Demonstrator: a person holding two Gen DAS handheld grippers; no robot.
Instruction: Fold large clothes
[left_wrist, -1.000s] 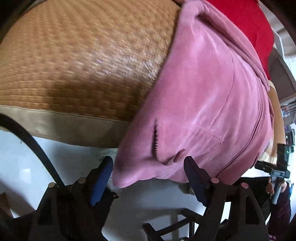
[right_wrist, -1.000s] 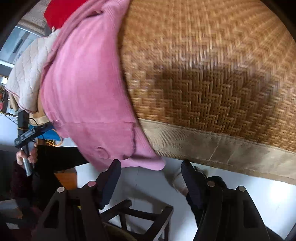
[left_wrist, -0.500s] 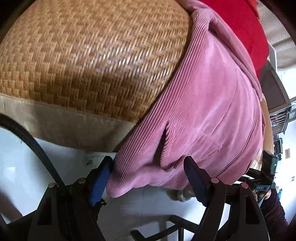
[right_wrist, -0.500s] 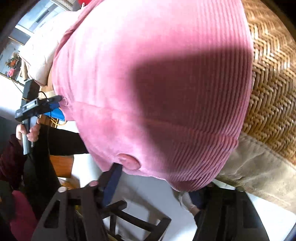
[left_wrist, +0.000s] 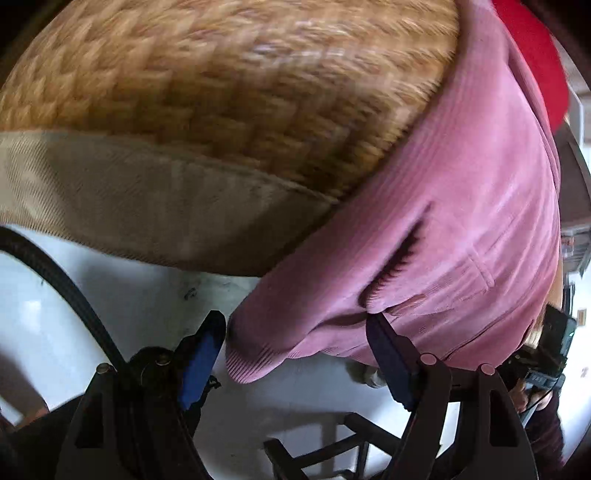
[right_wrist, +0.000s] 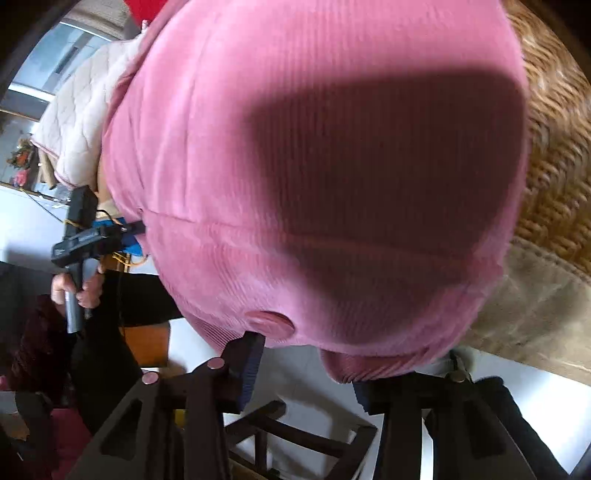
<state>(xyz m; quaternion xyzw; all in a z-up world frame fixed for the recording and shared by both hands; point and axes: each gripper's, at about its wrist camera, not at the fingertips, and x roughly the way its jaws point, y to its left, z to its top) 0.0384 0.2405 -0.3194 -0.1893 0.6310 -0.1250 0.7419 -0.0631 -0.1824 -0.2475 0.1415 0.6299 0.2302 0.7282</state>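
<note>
Woven rattan mat (left_wrist: 229, 92) with a tan cloth border fills the upper left of the left wrist view; the pink corduroy garment (left_wrist: 461, 221) hangs over its edge at right. Left gripper (left_wrist: 295, 354) and right gripper (right_wrist: 306, 373) both gape wide, hem between their fingers.
</note>
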